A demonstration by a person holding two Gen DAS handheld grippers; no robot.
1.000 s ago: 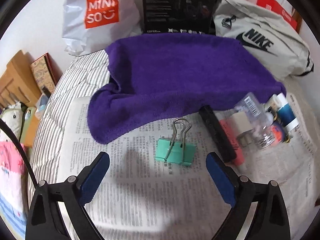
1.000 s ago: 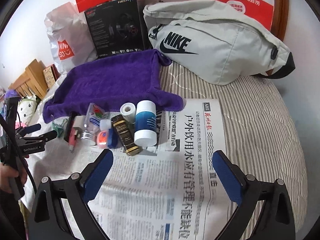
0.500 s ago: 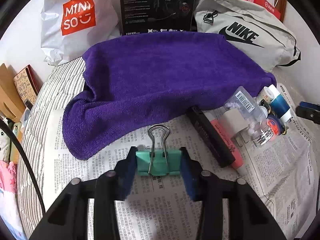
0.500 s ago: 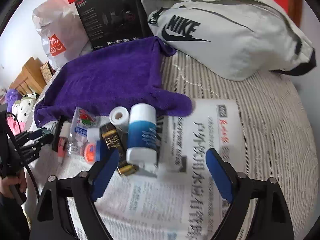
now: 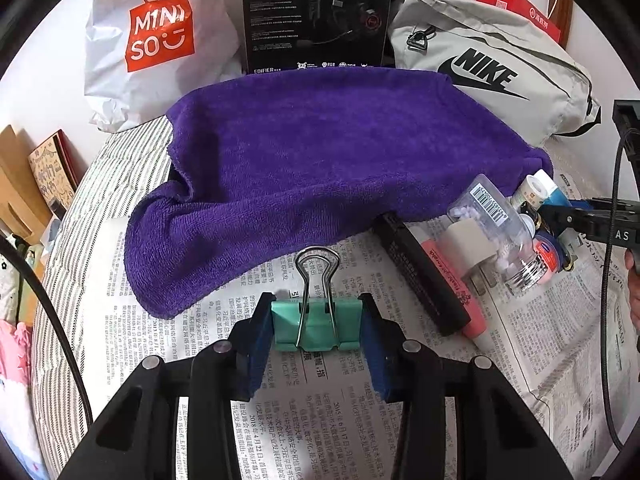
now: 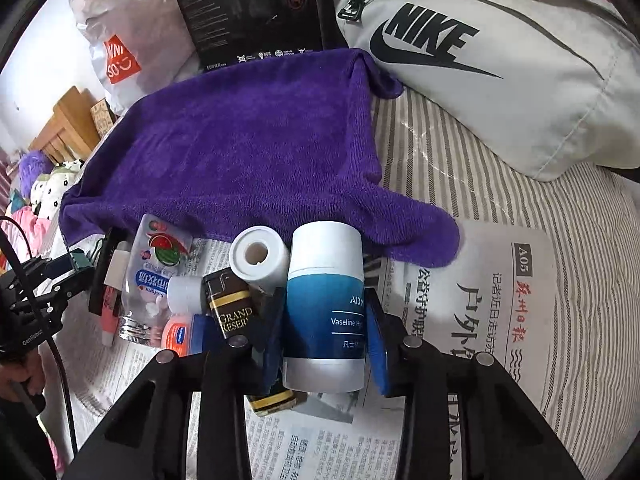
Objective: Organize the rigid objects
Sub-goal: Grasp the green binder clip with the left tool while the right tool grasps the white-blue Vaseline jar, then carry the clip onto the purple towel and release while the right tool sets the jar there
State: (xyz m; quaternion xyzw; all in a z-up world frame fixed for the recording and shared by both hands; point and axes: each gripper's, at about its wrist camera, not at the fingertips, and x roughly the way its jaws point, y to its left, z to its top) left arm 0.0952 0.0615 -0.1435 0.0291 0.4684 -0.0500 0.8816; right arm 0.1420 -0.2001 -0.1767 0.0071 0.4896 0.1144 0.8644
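Observation:
My left gripper (image 5: 316, 330) is shut on a mint-green binder clip (image 5: 316, 326) just over the newspaper (image 5: 320, 420), its wire handles pointing toward the purple towel (image 5: 320, 160). In the right wrist view my right gripper (image 6: 326, 330) is shut on a blue and white Vaseline bottle (image 6: 326, 300) lying on its side. Beside that bottle lie a small white roll (image 6: 259, 258), a black and gold Grand Reserve box (image 6: 232, 304), a small Vaseline jar (image 6: 178, 330) and a clear mint bottle (image 6: 154, 276). A black bar (image 5: 420, 276) and a pink tube (image 5: 456, 292) lie right of the clip.
Behind the purple towel stand a black headset box (image 5: 316, 16), a white Miniso bag (image 5: 156, 36) and a grey Nike bag (image 6: 500, 52). Striped bedding (image 6: 560, 220) surrounds the newspaper. Wooden furniture (image 5: 20, 184) and soft toys (image 6: 44, 188) lie off the left edge.
My left gripper moved in and shut on the binder clip, which now sits slightly raised. My right gripper advanced and shut on the Vaseline bottle.

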